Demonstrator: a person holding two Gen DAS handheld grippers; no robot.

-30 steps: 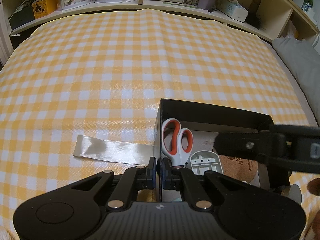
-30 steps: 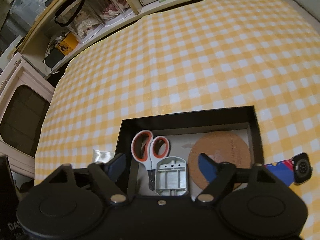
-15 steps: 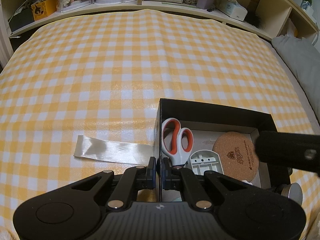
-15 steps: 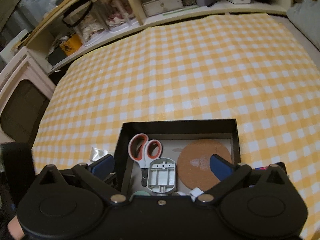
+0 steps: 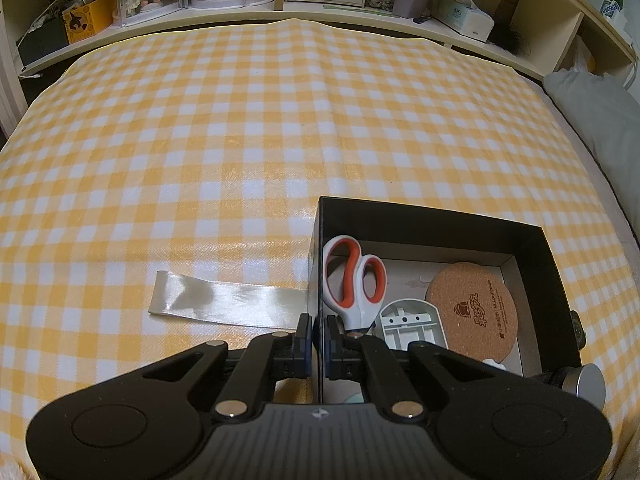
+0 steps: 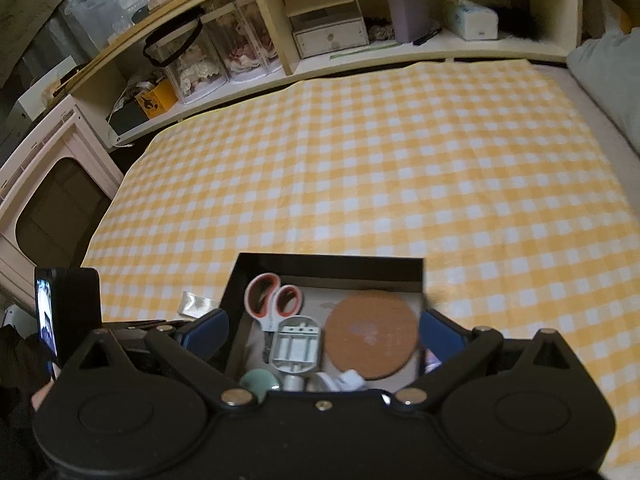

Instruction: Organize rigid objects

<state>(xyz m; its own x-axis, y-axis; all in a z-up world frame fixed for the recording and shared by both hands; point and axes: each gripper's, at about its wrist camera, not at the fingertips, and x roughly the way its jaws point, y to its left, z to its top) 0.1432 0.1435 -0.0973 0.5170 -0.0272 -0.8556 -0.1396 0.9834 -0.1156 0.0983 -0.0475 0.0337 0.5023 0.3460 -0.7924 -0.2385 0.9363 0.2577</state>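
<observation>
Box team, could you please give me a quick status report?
Left tool shut on box wall. Right tool open, above box, empty. Scissors, coaster inside. Ribbon on cloth left of box.

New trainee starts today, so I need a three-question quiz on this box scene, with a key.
1. True or false: the left gripper is shut on the black box wall.
2. Which lies outside the box? A) scissors B) ribbon C) cork coaster
3. How do the right gripper jaws stand?

Key: 1 true. 2 B. 3 wide open, holding nothing.
</observation>
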